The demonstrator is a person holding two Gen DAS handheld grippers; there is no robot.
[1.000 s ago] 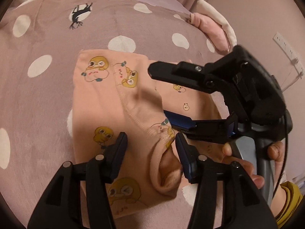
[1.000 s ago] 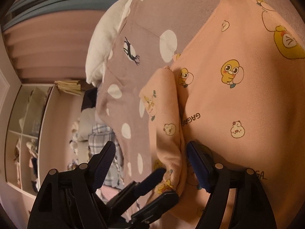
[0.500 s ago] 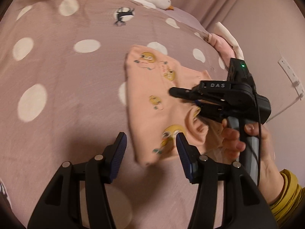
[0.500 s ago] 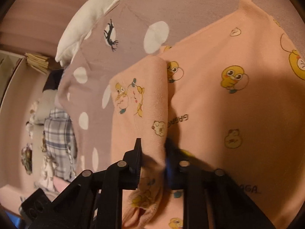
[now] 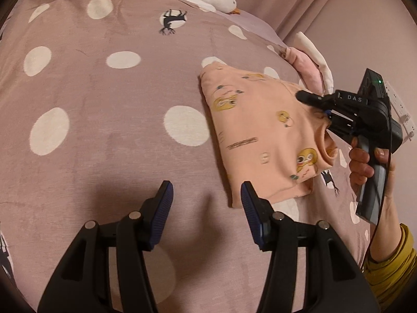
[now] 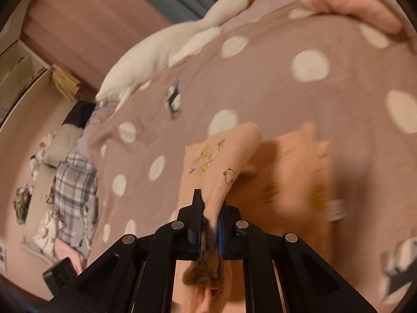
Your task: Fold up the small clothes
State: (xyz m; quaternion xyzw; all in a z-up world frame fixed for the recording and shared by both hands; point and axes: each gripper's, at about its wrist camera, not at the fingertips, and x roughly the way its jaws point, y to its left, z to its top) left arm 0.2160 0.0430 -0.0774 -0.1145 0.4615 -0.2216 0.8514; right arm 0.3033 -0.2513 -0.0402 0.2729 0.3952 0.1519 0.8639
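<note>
peach duck-print knit top (image 5: 260, 135) on the dotted mauve bedspread (image 5: 104, 120) | soft, light, floppy; take it by the cuff | right gripper (image 6: 208, 224) just closed, pinching sleeve | left gripper (image 5: 206, 203) apart, empty

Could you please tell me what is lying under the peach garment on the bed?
Under the peach garment only the dotted mauve bedcover shows around its edges. The right gripper, shut on a sleeve, lifts one part; whatever lies beneath the folded body stays covered.
</note>
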